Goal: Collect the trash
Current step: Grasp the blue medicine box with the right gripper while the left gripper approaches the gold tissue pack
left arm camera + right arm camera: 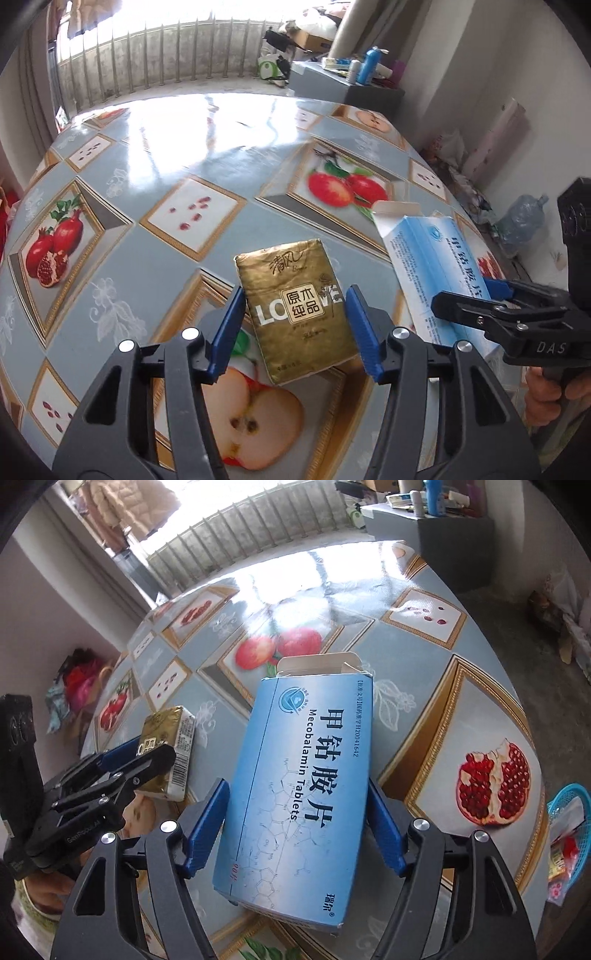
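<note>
A gold tissue pack (299, 306) lies on the fruit-print tablecloth (177, 177). My left gripper (295, 290) straddles it, one blue pad against each long side. To its right lies a blue and white medicine box (299, 782) with its top flap open; my right gripper (297, 784) is closed on it, pads tight on both long edges. In the left wrist view the medicine box (424, 251) shows with the right gripper (461, 291) on it. From the right wrist, the tissue pack (173, 738) sits inside the left gripper (153, 747).
A blue plastic basket (569, 797) holding wrappers stands at the table's right edge. A grey cabinet (354, 88) with bottles is beyond the far side, and a water jug (524, 218) stands on the floor. A person's hand (554, 391) holds the right gripper's handle.
</note>
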Tool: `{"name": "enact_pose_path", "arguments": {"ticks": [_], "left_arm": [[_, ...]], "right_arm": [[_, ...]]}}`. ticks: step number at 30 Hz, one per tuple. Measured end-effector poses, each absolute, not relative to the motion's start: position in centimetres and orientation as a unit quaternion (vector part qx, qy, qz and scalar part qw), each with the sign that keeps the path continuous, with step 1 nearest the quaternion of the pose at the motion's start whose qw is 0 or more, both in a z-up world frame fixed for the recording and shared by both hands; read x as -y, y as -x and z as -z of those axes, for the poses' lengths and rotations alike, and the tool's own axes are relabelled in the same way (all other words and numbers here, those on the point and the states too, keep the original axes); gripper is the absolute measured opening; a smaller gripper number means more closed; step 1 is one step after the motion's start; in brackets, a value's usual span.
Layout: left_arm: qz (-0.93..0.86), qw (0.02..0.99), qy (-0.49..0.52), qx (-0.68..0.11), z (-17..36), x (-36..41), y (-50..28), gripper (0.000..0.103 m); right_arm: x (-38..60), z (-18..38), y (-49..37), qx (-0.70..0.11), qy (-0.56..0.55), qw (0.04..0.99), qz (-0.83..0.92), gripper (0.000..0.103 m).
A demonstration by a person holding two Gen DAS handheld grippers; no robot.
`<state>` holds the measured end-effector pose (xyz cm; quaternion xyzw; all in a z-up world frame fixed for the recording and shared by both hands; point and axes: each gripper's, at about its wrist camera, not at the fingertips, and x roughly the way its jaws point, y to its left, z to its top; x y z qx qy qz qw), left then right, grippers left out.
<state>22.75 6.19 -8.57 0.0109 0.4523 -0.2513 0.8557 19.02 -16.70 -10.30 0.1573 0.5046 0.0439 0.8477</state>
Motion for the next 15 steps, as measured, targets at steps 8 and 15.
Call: {"name": "enact_pose_path", "arguments": {"ticks": [8, 15], "left_arm": [[0.319, 0.817, -0.016, -0.480, 8.8, -4.5, -16.5, 0.052], [0.337, 0.788, 0.026, -0.514, 9.5, -4.8, -12.2, 0.052]], "right_arm": [[18.6, 10.4, -11.8, -0.519, -0.128, 0.839, -0.100, 0.071], [21.0, 10.4, -5.7, -0.520, -0.151, 0.835, -0.095, 0.071]]}}
